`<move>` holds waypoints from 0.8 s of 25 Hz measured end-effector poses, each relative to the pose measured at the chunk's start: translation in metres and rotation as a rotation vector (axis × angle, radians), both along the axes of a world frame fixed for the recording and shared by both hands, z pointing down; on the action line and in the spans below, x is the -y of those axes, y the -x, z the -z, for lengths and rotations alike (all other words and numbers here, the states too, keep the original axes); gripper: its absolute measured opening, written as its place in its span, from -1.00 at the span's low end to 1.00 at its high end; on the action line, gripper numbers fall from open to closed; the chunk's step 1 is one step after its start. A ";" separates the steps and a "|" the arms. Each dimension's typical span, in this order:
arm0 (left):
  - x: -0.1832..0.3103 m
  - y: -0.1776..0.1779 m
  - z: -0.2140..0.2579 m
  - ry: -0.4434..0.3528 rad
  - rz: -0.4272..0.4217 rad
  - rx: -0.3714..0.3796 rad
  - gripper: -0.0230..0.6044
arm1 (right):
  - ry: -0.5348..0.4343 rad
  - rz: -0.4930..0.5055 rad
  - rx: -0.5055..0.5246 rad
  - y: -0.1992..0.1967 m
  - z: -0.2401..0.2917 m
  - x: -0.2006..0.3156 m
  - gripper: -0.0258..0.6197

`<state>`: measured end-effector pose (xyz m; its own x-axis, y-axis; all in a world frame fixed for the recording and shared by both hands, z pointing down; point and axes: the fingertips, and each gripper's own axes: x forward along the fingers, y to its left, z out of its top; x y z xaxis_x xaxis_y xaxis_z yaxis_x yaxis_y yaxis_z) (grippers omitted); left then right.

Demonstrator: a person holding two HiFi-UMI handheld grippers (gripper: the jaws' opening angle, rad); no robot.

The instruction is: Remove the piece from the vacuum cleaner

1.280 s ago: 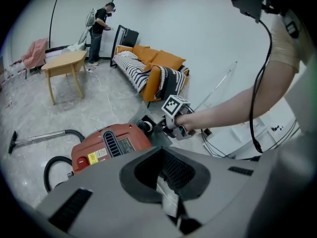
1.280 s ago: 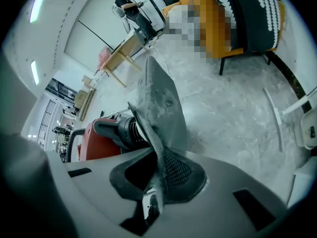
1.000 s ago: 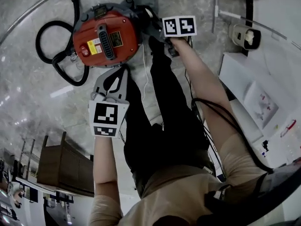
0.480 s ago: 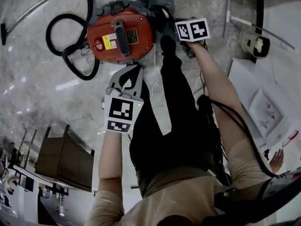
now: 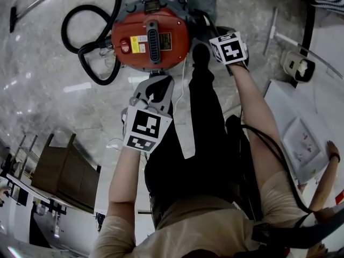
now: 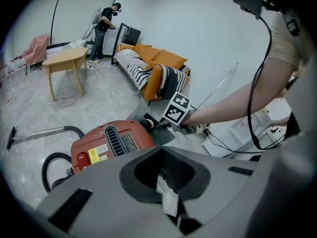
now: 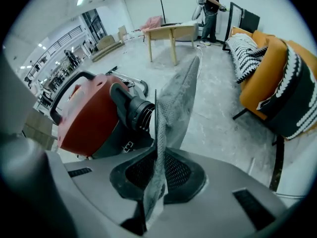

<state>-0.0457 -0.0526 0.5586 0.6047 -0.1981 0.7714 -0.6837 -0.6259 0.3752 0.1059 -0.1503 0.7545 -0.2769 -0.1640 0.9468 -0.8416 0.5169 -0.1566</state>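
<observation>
**While the right wrist rolls, the piece stays clamped: removal under way, not confirmed**

Since the frame a second ago, the marker cube on the right gripper (image 5: 210,26) has turned from lying square to the head view to sitting at a clear tilt. The gripper itself has stayed at the same flank of the vacuum cleaner (image 5: 150,39). Its jaws are closed hard on the grey mesh piece (image 7: 176,98), which rises edge-on from between the pads and runs away ahead of them. The piece stands just to the right of the cleaner's black round port (image 7: 141,114), close ahead of the jaws. Whether its far end is still fixed to the body cannot be told.

The left gripper (image 6: 168,195) has kept its station, jaws together, with nothing between them that can be named. The red body lies ahead of its tips and apart from them, so it neither steadies nor holds the machine.

Assessment: the roll reads as a twist to work the piece off its seat. The grip looks sound. A draw away from the port appears to be the step remaining. The unbraced cleaner may shift with that pull.
</observation>
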 end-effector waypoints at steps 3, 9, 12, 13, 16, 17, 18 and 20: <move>-0.001 0.000 0.000 0.002 -0.007 0.002 -0.92 | -0.013 -0.030 0.002 0.000 0.001 0.001 -0.83; -0.002 0.000 0.000 0.006 -0.016 0.005 -0.92 | 0.122 -0.436 0.211 -0.002 0.000 0.001 -0.83; -0.002 0.000 0.000 0.008 -0.017 0.004 -0.92 | 0.166 -0.574 0.298 -0.003 -0.001 0.001 -0.83; -0.003 0.000 0.000 0.008 -0.016 0.003 -0.92 | 0.181 -0.611 0.325 -0.003 -0.002 0.001 -0.83; -0.004 0.000 -0.002 0.009 -0.016 0.002 -0.92 | 0.227 -0.738 0.407 -0.004 -0.004 0.000 -0.83; -0.004 0.000 -0.002 0.010 -0.016 0.003 -0.92 | 0.241 -0.783 0.434 -0.005 -0.004 0.000 -0.82; -0.004 0.000 -0.002 0.011 -0.017 0.003 -0.92 | 0.255 -0.826 0.459 -0.005 -0.005 0.000 -0.82; -0.005 0.000 -0.003 0.013 -0.019 0.003 -0.92 | 0.279 -0.898 0.503 -0.005 -0.005 -0.001 -0.82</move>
